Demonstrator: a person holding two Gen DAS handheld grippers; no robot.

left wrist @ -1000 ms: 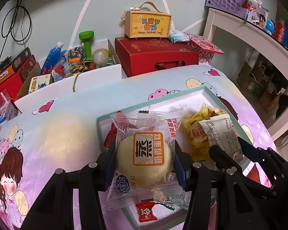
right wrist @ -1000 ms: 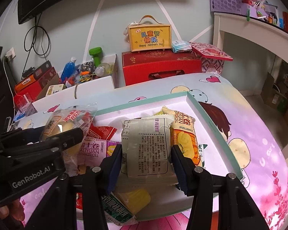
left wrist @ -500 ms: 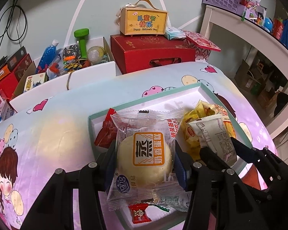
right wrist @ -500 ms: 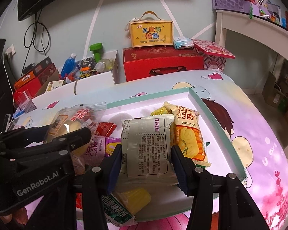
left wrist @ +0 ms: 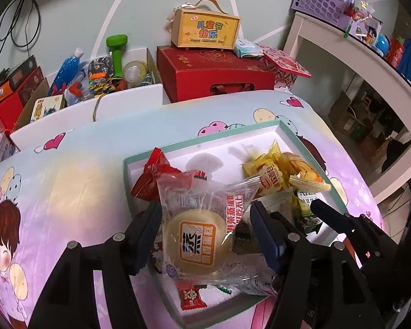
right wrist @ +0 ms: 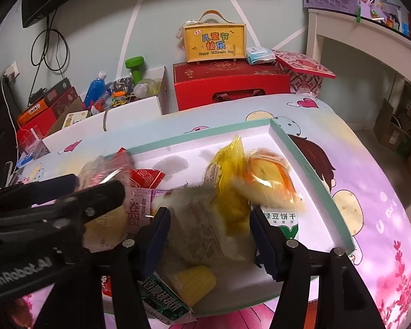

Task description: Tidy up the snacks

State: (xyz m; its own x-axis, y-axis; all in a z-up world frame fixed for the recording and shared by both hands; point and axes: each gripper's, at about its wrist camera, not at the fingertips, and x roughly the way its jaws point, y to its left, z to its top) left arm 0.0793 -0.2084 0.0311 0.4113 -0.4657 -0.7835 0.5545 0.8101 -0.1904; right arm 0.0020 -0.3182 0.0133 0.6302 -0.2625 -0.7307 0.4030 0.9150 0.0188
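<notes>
Clear-wrapped round pale bun [left wrist: 196, 240] and grey paper-look packet [right wrist: 205, 227] lying in teal-rimmed white tray [left wrist: 309, 161], loose between spread fingers of left gripper [left wrist: 205, 230] and right gripper [right wrist: 208, 233], seemingly let go for sorting.

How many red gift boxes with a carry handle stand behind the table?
1. The red gift box stands behind the table's far edge, under the yellow handled box. Other red cartons sit far left; more may be hidden.

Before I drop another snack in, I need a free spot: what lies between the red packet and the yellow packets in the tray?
In the left wrist view, bare white tray floor separates the red packet from the yellow packets.
</notes>
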